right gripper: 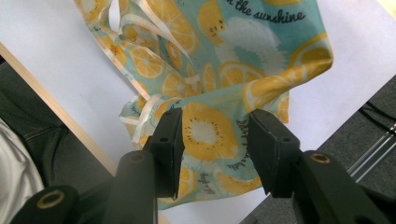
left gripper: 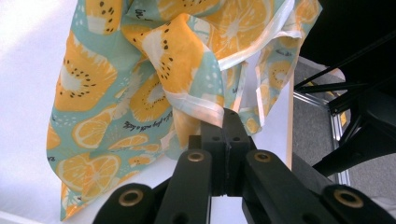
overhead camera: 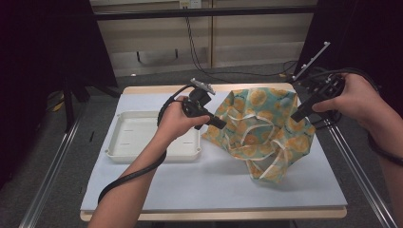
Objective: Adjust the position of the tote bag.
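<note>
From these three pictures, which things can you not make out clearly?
- Tray: in the high view, the left forearm hides its right part.
- Cloth: small print in the left gripper view is too small to read.
- Right gripper: in its view, jaws apart around cloth; contact unclear.
- Left gripper: its shut jaws hide the pinched cloth edge.

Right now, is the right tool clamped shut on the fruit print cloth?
No, the right tool stands open, its two jaws apart with the cloth showing between them.

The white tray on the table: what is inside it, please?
The white tray looks empty. The person's left hand and forearm cover its right part, so that area cannot be checked.
</note>
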The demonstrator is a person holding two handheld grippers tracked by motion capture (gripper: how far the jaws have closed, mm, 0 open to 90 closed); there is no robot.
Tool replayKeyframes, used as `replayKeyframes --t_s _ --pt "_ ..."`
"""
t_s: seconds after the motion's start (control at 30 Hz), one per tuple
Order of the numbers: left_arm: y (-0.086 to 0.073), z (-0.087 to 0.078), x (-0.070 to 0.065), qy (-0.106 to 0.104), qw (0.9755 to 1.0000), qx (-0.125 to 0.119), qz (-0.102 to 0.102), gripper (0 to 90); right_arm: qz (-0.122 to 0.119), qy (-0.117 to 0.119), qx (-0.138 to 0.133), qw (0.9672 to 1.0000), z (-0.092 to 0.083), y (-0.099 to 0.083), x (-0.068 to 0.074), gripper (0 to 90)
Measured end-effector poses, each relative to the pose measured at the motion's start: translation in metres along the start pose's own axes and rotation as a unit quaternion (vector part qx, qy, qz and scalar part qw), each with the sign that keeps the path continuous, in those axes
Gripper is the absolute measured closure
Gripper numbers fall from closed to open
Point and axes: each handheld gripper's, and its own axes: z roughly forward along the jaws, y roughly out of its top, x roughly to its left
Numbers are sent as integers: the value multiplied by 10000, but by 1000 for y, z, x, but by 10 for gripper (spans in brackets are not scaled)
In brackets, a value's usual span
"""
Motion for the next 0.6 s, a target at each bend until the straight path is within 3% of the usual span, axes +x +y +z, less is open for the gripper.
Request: replayKeyframes --t_s 0.1,0.27,0.37,0.43,0.6 --pt "-1 2 0 -49 10000 -16 -7 900 -25 -50 -5 10000 -5 -1 2 569" --pt "1 4 2 -87 9999 16 -56 900 -264 41 -33 9996 -6 3 8 553" --pt "1 4 2 -100 9999 -14 -89 900 -346 110 -27 9993 -1 8 13 540" --pt "3 3 2 -99 9999 -11 -80 900 -568 154 -74 9982 5 13 15 525" --pt "5 2 2 -112 9999 -6 -79 900 -832 268 -42 9962 22 25 19 485"
